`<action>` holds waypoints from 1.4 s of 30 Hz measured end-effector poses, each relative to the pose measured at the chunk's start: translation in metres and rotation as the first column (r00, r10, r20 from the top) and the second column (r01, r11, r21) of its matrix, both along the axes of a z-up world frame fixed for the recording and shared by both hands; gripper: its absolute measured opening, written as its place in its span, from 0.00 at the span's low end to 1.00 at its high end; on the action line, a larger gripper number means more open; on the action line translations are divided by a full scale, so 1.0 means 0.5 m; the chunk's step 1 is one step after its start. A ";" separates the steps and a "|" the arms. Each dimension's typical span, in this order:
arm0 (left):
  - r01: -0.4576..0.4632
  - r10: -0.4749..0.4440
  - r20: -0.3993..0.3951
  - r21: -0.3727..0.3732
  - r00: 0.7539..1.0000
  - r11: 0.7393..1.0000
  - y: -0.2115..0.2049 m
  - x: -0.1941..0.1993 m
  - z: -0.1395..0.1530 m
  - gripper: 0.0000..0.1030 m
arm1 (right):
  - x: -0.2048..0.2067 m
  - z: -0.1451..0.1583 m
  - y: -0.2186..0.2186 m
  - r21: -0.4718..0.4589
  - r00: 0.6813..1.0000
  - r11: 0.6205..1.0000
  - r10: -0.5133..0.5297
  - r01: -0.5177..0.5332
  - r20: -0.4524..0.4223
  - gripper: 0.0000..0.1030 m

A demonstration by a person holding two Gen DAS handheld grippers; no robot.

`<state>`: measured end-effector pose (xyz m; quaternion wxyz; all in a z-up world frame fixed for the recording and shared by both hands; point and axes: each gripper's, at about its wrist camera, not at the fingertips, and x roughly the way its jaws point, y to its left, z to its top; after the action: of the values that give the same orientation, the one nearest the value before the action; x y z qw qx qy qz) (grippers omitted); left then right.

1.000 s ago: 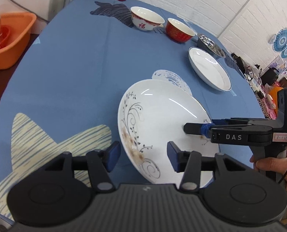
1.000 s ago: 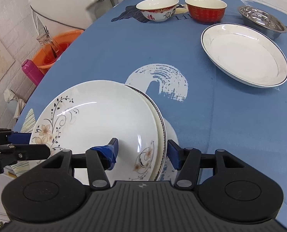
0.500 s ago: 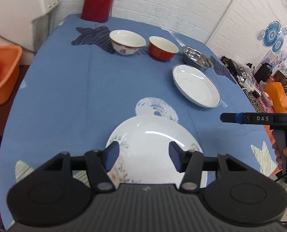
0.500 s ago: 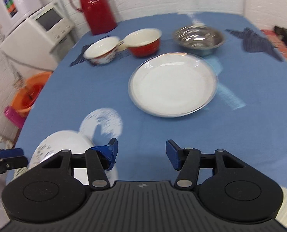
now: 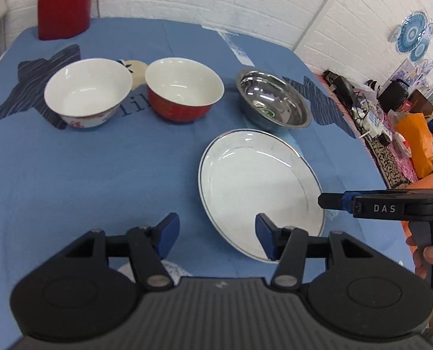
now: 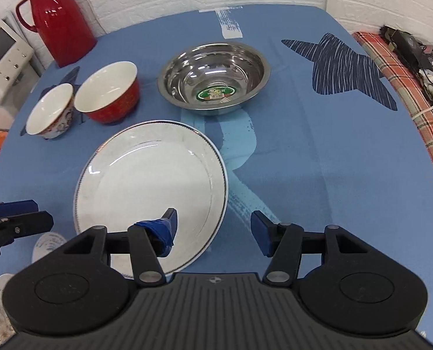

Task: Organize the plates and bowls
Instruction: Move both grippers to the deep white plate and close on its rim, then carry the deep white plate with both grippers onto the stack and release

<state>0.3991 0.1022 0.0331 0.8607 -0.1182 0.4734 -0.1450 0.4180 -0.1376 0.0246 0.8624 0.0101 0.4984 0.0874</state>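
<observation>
Rimmed plate lies flat, next pick.
Right gripper jaws spread astride its near rim; left gripper jaws spread, empty, beside plate.

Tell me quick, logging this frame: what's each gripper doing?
Left gripper: open, holding nothing.
Right gripper: open, holding nothing.

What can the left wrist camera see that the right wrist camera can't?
Only the left wrist view shows a person's hand holding the right hand-held gripper, plus round blue wall decorations.

Only the right wrist view shows the green sticker clearly inside the steel bowl, and a plaid cloth.

Both show the white plate, red bowl, white bowl and red jug.
</observation>
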 end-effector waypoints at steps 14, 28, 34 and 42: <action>0.006 -0.006 -0.065 -0.004 0.998 1.000 -0.027 0.087 -0.084 0.53 | 0.028 -0.070 0.035 -0.004 0.999 0.999 0.042 -0.042 0.031 0.48; -0.018 0.020 -0.054 0.045 0.998 0.999 -0.037 0.080 -0.084 0.08 | 0.025 -0.069 0.020 0.043 0.994 0.994 0.096 -0.098 0.057 0.14; -0.029 0.031 -0.063 0.031 0.998 0.999 -0.014 0.062 -0.053 0.08 | 0.003 -0.058 0.030 0.077 0.995 0.992 0.094 -0.096 0.037 0.14; -0.058 0.057 0.025 0.069 0.998 0.996 0.013 -0.032 0.024 0.08 | -0.084 0.021 0.075 0.057 0.981 0.987 0.144 -0.153 0.134 0.16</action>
<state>0.3830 0.1085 0.0451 0.8735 -0.1001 0.4647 -0.1050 0.3761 -0.1001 0.0350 0.8831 -0.0037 0.4377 0.1686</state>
